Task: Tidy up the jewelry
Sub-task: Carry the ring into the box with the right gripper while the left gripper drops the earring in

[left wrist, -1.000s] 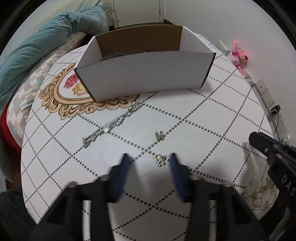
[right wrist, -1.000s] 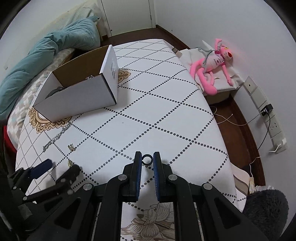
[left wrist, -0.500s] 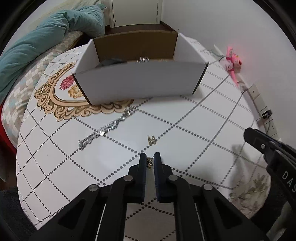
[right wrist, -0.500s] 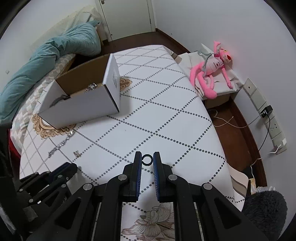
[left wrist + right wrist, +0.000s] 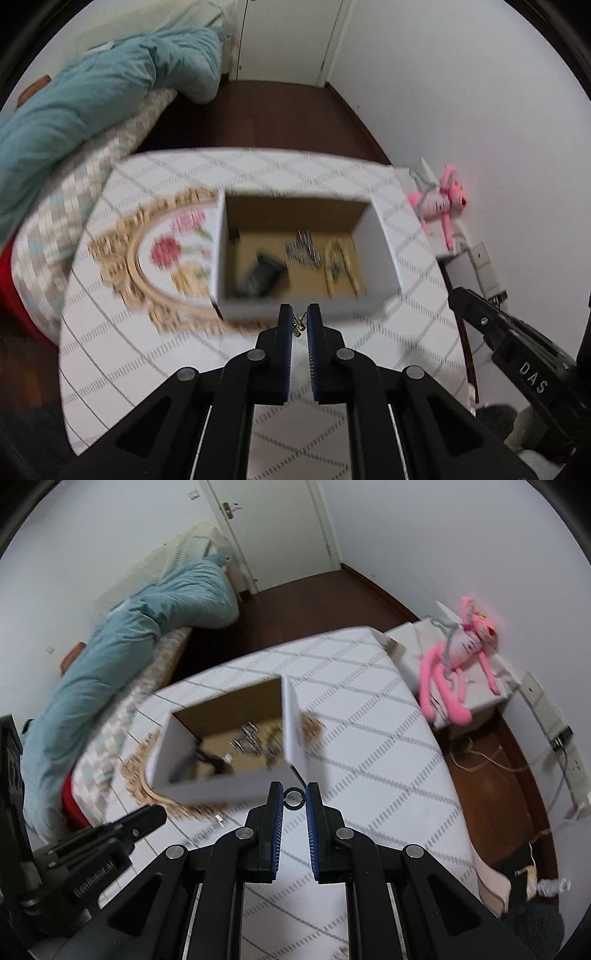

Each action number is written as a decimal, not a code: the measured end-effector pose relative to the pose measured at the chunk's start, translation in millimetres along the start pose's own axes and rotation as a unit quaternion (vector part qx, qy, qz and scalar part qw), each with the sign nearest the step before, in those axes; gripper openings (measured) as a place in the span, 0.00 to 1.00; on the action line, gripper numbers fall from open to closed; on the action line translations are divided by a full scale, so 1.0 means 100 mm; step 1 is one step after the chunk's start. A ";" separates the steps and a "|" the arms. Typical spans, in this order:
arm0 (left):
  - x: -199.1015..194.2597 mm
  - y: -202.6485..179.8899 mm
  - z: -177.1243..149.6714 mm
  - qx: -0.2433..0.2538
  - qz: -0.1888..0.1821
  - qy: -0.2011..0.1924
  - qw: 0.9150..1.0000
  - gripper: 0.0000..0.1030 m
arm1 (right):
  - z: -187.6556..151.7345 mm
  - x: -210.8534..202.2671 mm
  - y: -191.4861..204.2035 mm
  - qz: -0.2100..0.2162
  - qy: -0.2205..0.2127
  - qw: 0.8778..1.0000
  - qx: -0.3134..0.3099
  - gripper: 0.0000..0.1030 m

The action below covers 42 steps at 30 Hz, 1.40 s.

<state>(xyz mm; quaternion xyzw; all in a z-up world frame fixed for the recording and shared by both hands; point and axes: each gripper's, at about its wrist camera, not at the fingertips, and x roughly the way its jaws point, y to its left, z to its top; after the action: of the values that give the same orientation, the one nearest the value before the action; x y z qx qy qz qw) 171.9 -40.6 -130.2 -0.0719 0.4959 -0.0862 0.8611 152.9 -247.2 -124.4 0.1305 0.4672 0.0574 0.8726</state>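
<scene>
My left gripper (image 5: 299, 325) is shut on a small gold earring (image 5: 297, 326) and holds it in the air just before the near wall of the open white cardboard box (image 5: 384, 254). Inside the box lie a dark item (image 5: 260, 275), silver jewelry (image 5: 304, 251) and a gold piece (image 5: 338, 264). My right gripper (image 5: 294, 799) is shut on a small black ring (image 5: 294, 798), raised near the box (image 5: 229, 790) in the right wrist view. A silver chain (image 5: 207, 830) lies on the table by the box.
The table (image 5: 147, 354) has a white cloth with a dotted diamond pattern and a gold floral emblem (image 5: 162, 258). A bed with a teal duvet (image 5: 92, 96) stands to the left. A pink plush toy (image 5: 454, 664) sits on a low stand at the right.
My left gripper closed on the gold earring and lifted it up toward the box. My right gripper, still holding the black ring, rose and moved toward the box too.
</scene>
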 end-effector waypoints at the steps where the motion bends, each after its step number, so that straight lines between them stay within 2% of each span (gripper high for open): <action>1: 0.00 0.02 0.09 0.002 0.001 -0.002 1.000 0.05 | 0.10 0.03 0.04 0.006 -0.002 1.000 -0.004 0.12; 4: 0.05 0.05 0.31 0.006 0.010 -0.005 1.000 0.05 | 0.35 0.17 0.19 0.015 0.005 1.000 -0.019 0.12; 7: 0.20 0.15 0.55 0.003 0.019 0.008 1.000 0.05 | 0.56 0.37 0.27 0.014 0.021 0.999 -0.032 0.12; 11: 0.29 0.30 0.69 -0.005 0.022 0.015 1.000 0.05 | 0.75 0.56 0.29 0.008 0.031 0.999 -0.037 0.12; 23: 0.46 0.36 0.69 -0.001 0.030 0.035 0.999 0.05 | 0.72 0.67 0.25 0.019 0.039 0.999 -0.026 0.12; 31: 0.71 0.37 0.83 0.003 0.059 0.066 0.996 0.11 | 0.87 1.08 0.36 0.001 0.094 0.995 -0.043 0.13; 32: 0.71 0.39 0.84 0.000 0.063 0.065 0.996 0.17 | 0.89 1.12 0.36 -0.007 0.102 0.994 -0.049 0.13; 33: 0.71 0.41 0.84 -0.002 0.067 0.064 0.996 0.30 | 0.90 1.15 0.37 -0.014 0.107 0.993 -0.052 0.15; 34: 0.70 0.41 0.85 -0.004 0.069 0.062 0.996 0.40 | 0.92 1.19 0.36 -0.019 0.116 0.992 -0.052 0.23; 35: 0.68 0.43 0.85 -0.007 0.074 0.057 0.996 0.63 | 0.92 1.20 0.34 -0.018 0.118 0.992 -0.049 0.28; 36: 0.66 0.45 0.86 -0.010 0.078 0.050 0.996 0.73 | 0.93 1.20 0.32 -0.019 0.116 0.992 -0.048 0.36; 37: 0.64 0.46 0.86 -0.012 0.080 0.045 0.996 0.73 | 0.94 1.19 0.31 -0.022 0.114 0.992 -0.049 0.43; 40: 0.61 0.51 0.87 -0.017 0.089 0.040 0.995 0.74 | 0.96 1.13 0.29 -0.029 0.104 0.993 -0.051 0.45; 41: 0.59 0.53 0.86 -0.017 0.093 0.037 0.995 0.81 | 0.96 1.11 0.29 -0.030 0.103 0.993 -0.051 0.45; 42: 0.58 0.53 0.85 -0.017 0.097 0.034 0.995 0.92 | 0.96 1.09 0.29 -0.036 0.101 0.993 -0.052 0.46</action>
<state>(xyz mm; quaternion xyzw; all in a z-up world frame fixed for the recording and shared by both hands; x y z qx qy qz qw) 278.6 2.0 -147.4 -0.0355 0.5306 0.0039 0.8469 293.9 -212.0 -153.0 0.0616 0.5538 0.0631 0.8279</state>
